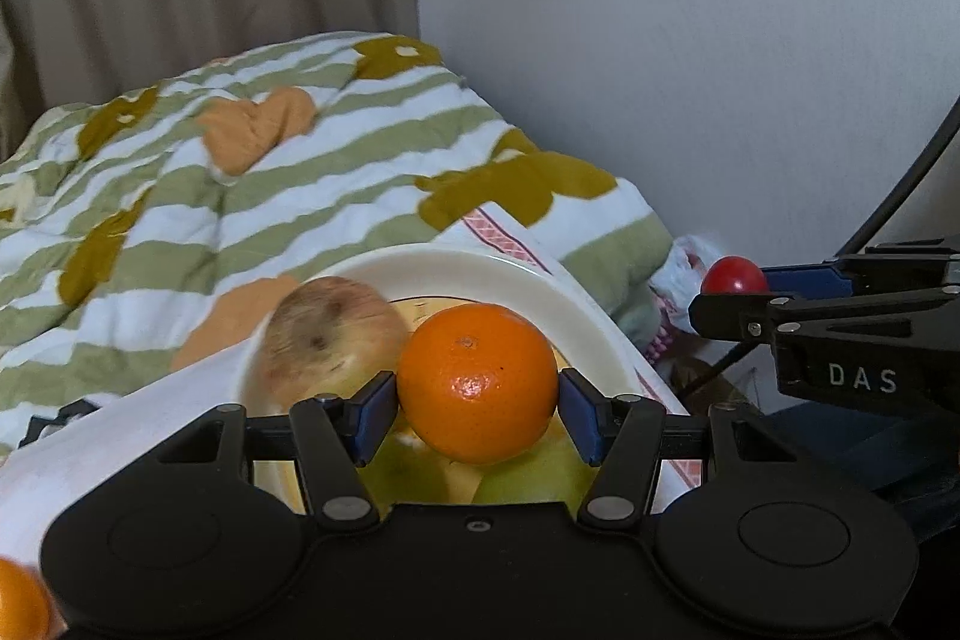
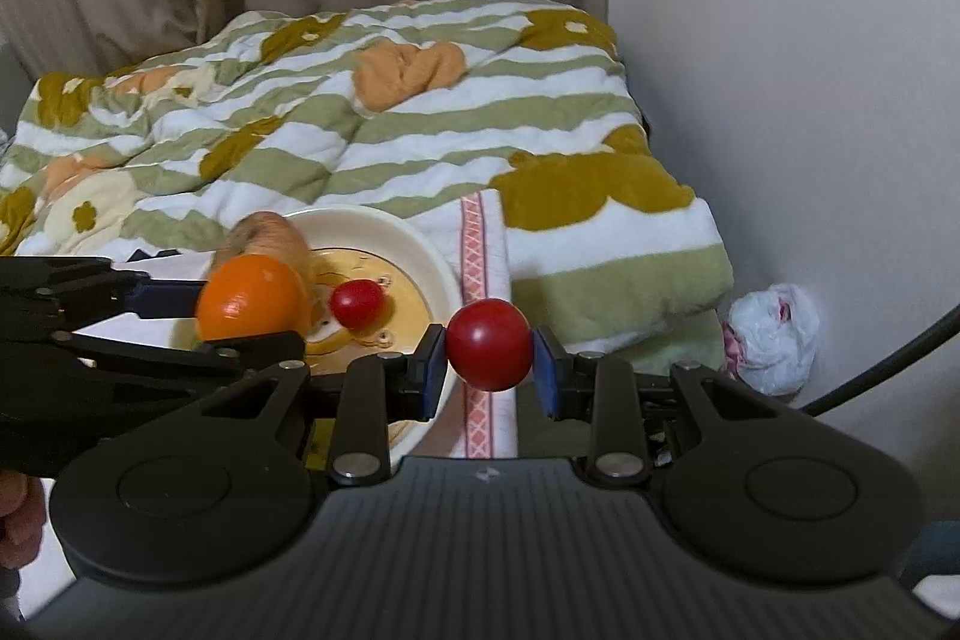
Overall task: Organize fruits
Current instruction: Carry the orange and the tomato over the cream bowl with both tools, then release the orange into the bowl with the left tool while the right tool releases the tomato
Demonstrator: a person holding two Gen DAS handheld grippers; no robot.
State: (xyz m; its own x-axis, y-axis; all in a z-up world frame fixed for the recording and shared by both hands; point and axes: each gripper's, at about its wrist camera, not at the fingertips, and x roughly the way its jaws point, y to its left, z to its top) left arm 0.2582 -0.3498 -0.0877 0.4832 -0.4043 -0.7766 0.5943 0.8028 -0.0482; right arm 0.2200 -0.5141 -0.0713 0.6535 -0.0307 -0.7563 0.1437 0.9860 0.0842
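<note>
The landmark was the round cream-coloured plastic bowl with a yellow printed floor, sitting on a white cloth with a pink patterned border over the green-and-white striped quilt.

The left gripper was clamped on a round, glossy orange mandarin, its blue pads pressing each flank, jaws about halfway apart. In the left wrist view the mandarin hung over the near half of the bowl, right between the fingertips. Behind it, towards the bowl's left rim, sat a blurred brownish-yellow apple; below it lay pale green fruit, possibly pears, though the gripper hid most of them.

The right gripper was pinched tight on a small, smooth red tomato-like fruit, held squarely between its blue pads. That fruit sat just outside the bowl's right rim, above the cloth's pink border. A second, smaller red fruit lay on the bowl's yellow floor, near the mandarin.

Right of the bowl, past the quilt's edge, a crumpled white plastic bag rested by the wall. Another orange fruit peeked in at the left wrist view's lower-left corner, well apart from the bowl.
</note>
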